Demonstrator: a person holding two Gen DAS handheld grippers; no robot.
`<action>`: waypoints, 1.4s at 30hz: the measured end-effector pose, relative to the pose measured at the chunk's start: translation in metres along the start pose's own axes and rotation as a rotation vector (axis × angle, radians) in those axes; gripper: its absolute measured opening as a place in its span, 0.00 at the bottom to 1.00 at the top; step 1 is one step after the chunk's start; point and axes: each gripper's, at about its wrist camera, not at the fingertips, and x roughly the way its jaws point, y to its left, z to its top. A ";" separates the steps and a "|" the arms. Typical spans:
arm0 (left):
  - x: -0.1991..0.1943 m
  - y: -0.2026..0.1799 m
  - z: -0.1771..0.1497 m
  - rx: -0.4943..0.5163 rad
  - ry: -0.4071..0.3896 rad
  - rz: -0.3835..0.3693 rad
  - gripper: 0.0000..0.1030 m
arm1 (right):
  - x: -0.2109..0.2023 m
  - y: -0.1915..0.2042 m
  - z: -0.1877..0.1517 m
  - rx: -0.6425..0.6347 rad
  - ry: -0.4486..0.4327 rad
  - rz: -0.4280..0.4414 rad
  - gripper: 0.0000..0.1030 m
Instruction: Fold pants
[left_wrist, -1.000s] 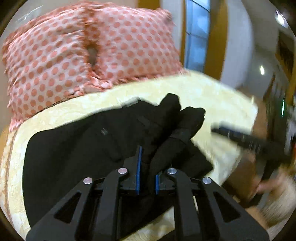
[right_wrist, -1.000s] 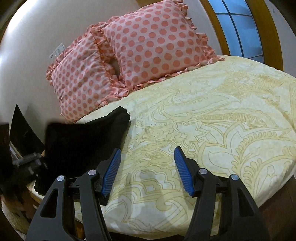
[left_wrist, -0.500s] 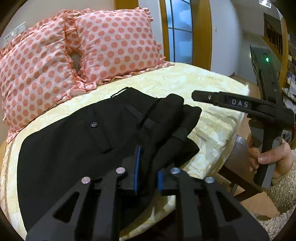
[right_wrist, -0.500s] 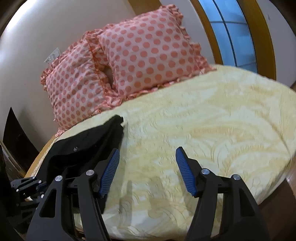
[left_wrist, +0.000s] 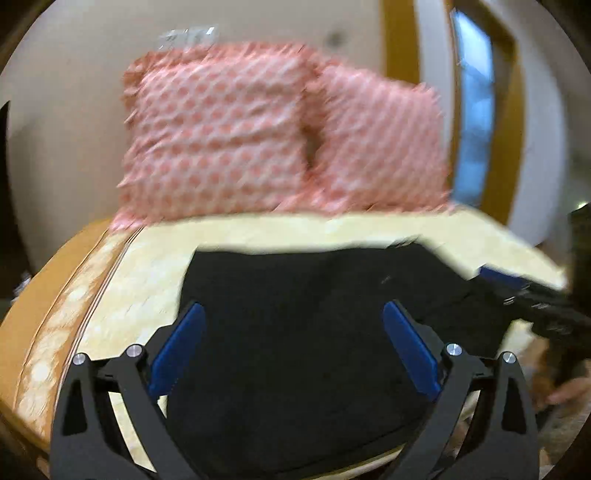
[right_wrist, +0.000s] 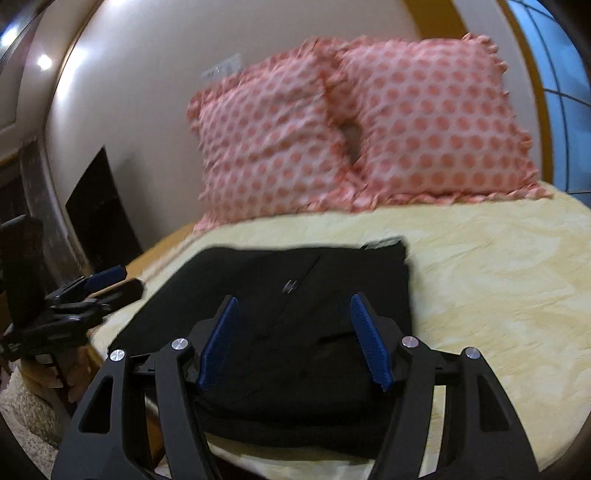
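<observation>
The black pants (left_wrist: 295, 332) lie folded in a flat block on the yellow bedspread (left_wrist: 155, 266), near the bed's front edge. My left gripper (left_wrist: 295, 347) is open and empty, its blue pads spread just above the pants. My right gripper (right_wrist: 293, 339) is open and empty too, over the same pants (right_wrist: 295, 295). The right gripper shows in the left wrist view at the right (left_wrist: 517, 291). The left gripper shows in the right wrist view at the left (right_wrist: 92, 288).
Two pink polka-dot pillows (right_wrist: 351, 125) lean on the wall at the head of the bed. Yellow bedspread (right_wrist: 498, 277) stretches to the right of the pants. A window (right_wrist: 554, 74) is at the far right. A dark panel (right_wrist: 99, 210) stands left of the bed.
My left gripper has opened and let go of the bunched pant legs. The pants now lie flat. Both grippers have swung to face the pants and pillows.
</observation>
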 end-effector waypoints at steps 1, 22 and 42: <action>0.003 0.001 -0.004 -0.003 0.019 0.016 0.95 | 0.002 0.004 -0.002 -0.006 0.004 -0.005 0.63; 0.022 0.022 -0.061 -0.091 0.121 0.013 0.98 | 0.006 -0.028 0.011 0.111 0.128 -0.032 0.82; 0.017 0.025 -0.064 -0.080 0.095 -0.030 0.98 | 0.078 -0.085 0.030 0.242 0.380 0.032 0.55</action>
